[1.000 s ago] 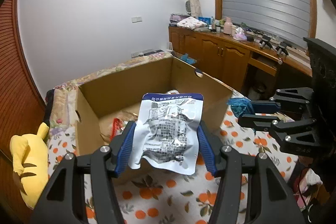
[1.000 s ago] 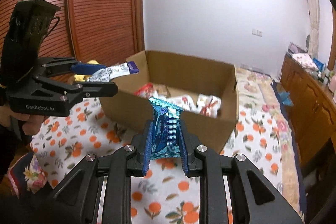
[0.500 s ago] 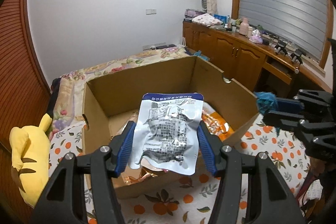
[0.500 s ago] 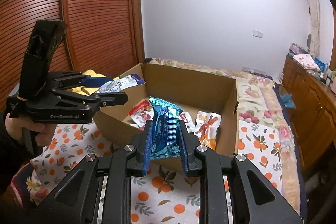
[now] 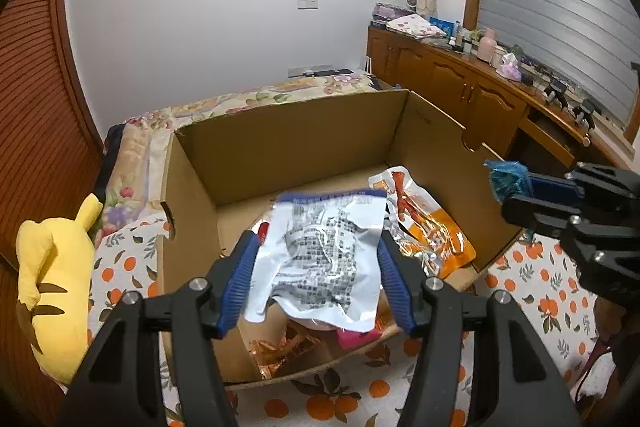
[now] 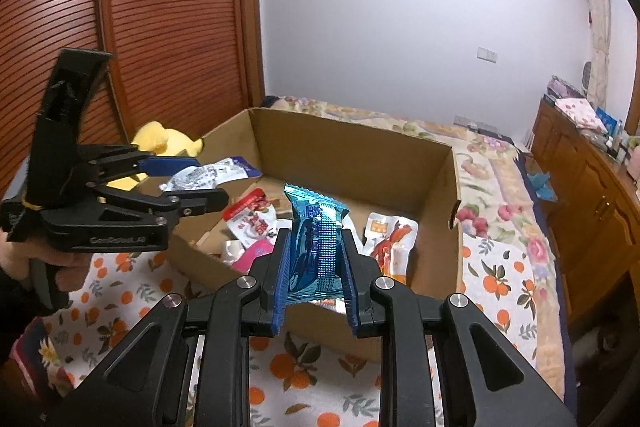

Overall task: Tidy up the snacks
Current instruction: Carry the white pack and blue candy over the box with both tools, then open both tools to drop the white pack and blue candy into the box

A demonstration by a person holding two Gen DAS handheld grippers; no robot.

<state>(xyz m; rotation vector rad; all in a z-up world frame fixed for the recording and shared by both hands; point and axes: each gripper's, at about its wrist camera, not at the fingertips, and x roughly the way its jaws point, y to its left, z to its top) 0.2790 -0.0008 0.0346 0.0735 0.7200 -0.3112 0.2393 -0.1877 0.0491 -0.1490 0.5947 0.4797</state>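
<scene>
An open cardboard box (image 5: 288, 147) stands on the bed, and several snack packets lie in it. Among them are an orange-and-white one (image 5: 424, 223) and a red-and-white one (image 6: 250, 215). My left gripper (image 5: 316, 243) hangs over the box's near left part. Its blue pads sit against the edges of a crumpled silver packet (image 5: 324, 255) with black print, which looks blurred. In the right wrist view this left gripper (image 6: 210, 179) reaches over the box's left wall (image 6: 224, 131). My right gripper (image 6: 316, 233) is shut on a shiny blue packet (image 6: 314, 211) above the near wall.
A yellow plush toy (image 5: 52, 267) lies left of the box. The bedspread (image 6: 300, 367) has an orange-fruit print. Wooden cabinets (image 5: 460, 87) with clutter on top run along the right wall. A slatted wooden door (image 6: 160, 27) stands on the left. A hand (image 6: 68, 267) holds the left gripper.
Both grippers have moved closer to the box with their packets. The left one has dipped over the opening, so more of the box floor and its snacks shows.
</scene>
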